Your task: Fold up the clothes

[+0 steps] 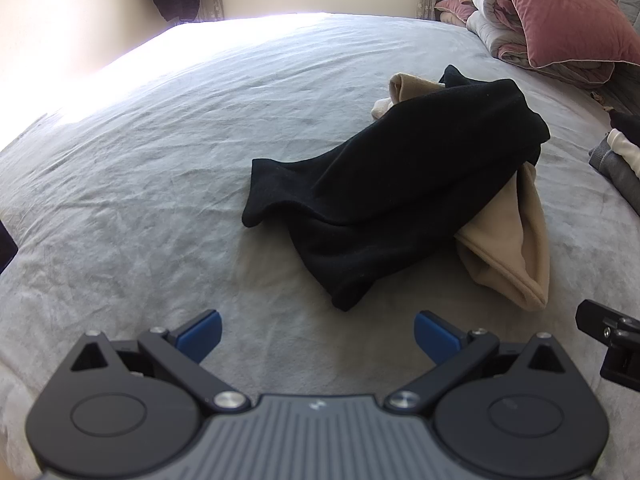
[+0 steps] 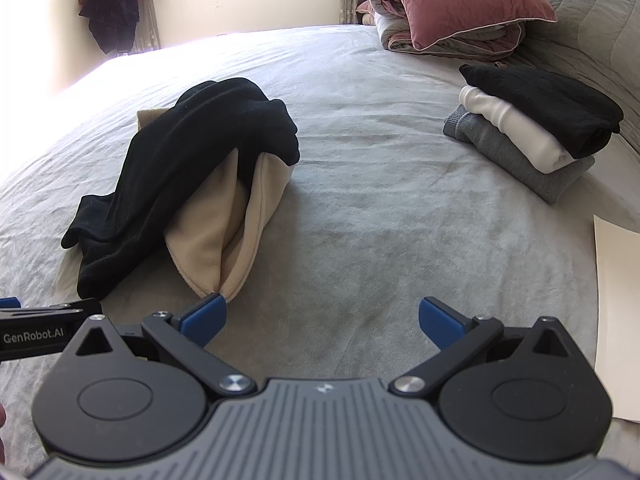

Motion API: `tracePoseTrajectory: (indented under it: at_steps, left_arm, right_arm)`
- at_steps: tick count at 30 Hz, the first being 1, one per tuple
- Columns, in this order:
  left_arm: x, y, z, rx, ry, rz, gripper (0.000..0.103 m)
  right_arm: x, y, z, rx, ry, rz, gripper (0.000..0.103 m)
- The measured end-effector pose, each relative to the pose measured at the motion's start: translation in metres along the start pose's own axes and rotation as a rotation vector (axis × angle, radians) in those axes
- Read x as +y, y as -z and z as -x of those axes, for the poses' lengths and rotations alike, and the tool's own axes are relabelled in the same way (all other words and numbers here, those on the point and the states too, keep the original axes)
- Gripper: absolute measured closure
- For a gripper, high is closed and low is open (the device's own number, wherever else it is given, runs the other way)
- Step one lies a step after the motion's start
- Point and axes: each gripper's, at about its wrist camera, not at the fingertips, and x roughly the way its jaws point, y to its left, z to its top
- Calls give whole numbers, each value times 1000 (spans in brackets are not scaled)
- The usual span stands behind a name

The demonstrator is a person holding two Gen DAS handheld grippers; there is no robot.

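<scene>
Two grippers hang wide over the grey bed (image 2: 360, 208), both holding nothing.

Ahead of the left gripper (image 1: 318, 334) lies a crumpled black garment (image 1: 384, 188), draped over a beige garment (image 1: 508, 248) whose folded edge sticks out toward the right gripper (image 2: 322, 322), almost at its left finger. Well to the right of that black heap sits a folded stack (image 2: 536, 132), black on white on grey. Beyond it, a pink pillow (image 2: 464, 0) rests on rolled bedding. A pale sheet (image 2: 616, 320) lies beside the right gripper.
</scene>
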Motion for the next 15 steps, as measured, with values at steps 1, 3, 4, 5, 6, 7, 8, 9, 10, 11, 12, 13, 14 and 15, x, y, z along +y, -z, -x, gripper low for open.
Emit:
tracePoseTrajectory:
  at_steps: [1,3,4,5,6,7,8,9,10,11,12,13,14,15]
  left_arm:
    - [0,0,0,1,0,0,0]
    - [1,0,0,4,3,2,0]
    - [1,0,0,4,5,3,0]
    - [1,0,0,5,7,4,0]
    - [2,0,0,4,6,5,0]
    - [2,0,0,4,5,6,0]
    - [2,0,-1,5,3,7,0]
    - [2,0,-1,6,1,7,0]
    - [1,1,-2,8,-1,8,0]
    - [1,1,-2,10,-2,8,0]
    - [1,1,-3,12,-2,7,0]
    - [1,1,-3,14,-3,5,0]
    - [0,1,-4,15,-3,4,0]
    - [1,1,-4,16,-4,5,0]
  right_arm:
    - [0,0,0,0,0,0,0]
    - [0,0,-1,2,1,2,0]
    - [1,0,-1,4,3,3,0]
    - [1,0,-1,6,4,3,0]
    - [1,0,-1,8,4,2,0]
    - [1,0,-1,7,2,2,0]
    - [0,0,0,7,1,2,0]
    - [0,0,0,7,0,2,0]
    - [0,0,0,6,-1,3,0]
    - [0,0,0,6,-2,3,0]
    - [0,-1,1,5,-3,4,0]
    - [0,-1,1,5,-4,5,0]
    - [0,-1,1,4,-5,5,0]
    - [-1,-1,1,5,-6,4,0]
